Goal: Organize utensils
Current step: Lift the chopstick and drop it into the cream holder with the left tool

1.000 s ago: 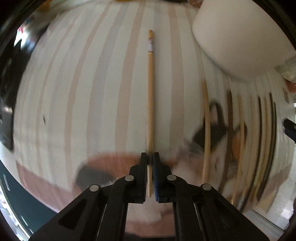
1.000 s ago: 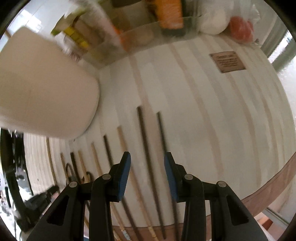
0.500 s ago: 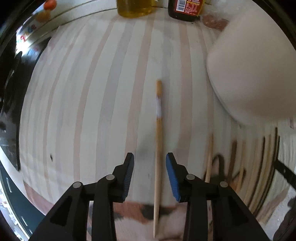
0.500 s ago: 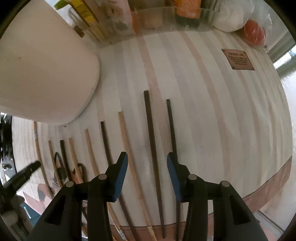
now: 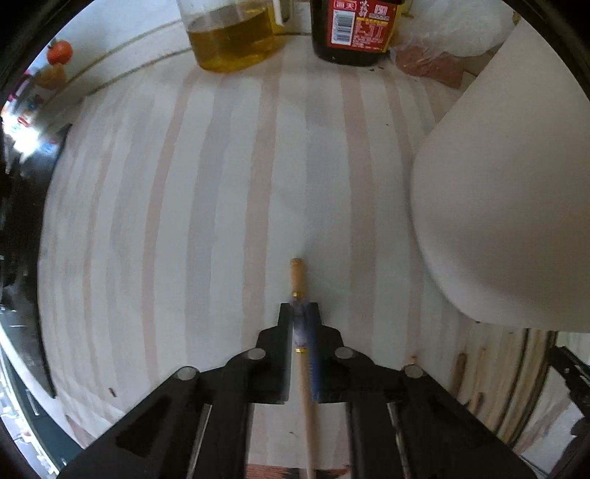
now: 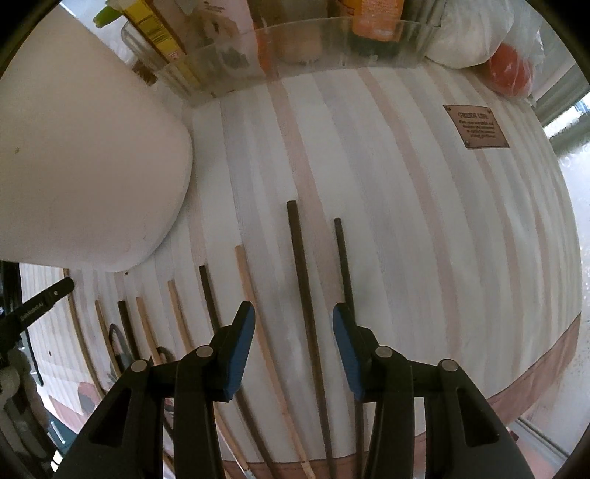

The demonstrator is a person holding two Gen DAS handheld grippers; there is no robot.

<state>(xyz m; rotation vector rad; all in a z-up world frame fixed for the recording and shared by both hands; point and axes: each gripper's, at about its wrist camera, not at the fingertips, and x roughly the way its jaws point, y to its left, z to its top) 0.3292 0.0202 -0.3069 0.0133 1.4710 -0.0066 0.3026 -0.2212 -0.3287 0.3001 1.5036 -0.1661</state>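
My left gripper (image 5: 299,313) is shut on a light wooden chopstick (image 5: 297,274), gripping its pale banded part just below the thick end. The thin end runs back under the fingers. In the right wrist view a row of several chopsticks lies side by side on the striped wooden board (image 6: 424,228). My right gripper (image 6: 293,324) stands open above them. A thick dark chopstick (image 6: 300,265) runs between its blue pads (image 6: 241,350), untouched. A thinner dark chopstick (image 6: 341,258) lies just to the right and a light one (image 6: 250,294) to the left.
A large cream container (image 5: 497,202) stands between the two grippers, also in the right wrist view (image 6: 81,177). An oil jug (image 5: 232,40) and a dark sauce bottle (image 5: 354,33) stand at the back. A clear tray of packets (image 6: 295,48), a small plaque (image 6: 475,127) and a red fruit (image 6: 510,70) lie further off.
My left gripper let go of the light chopstick near its thin end, slid along it and shut again near the thick end. My right gripper sank closer over the dark chopsticks.
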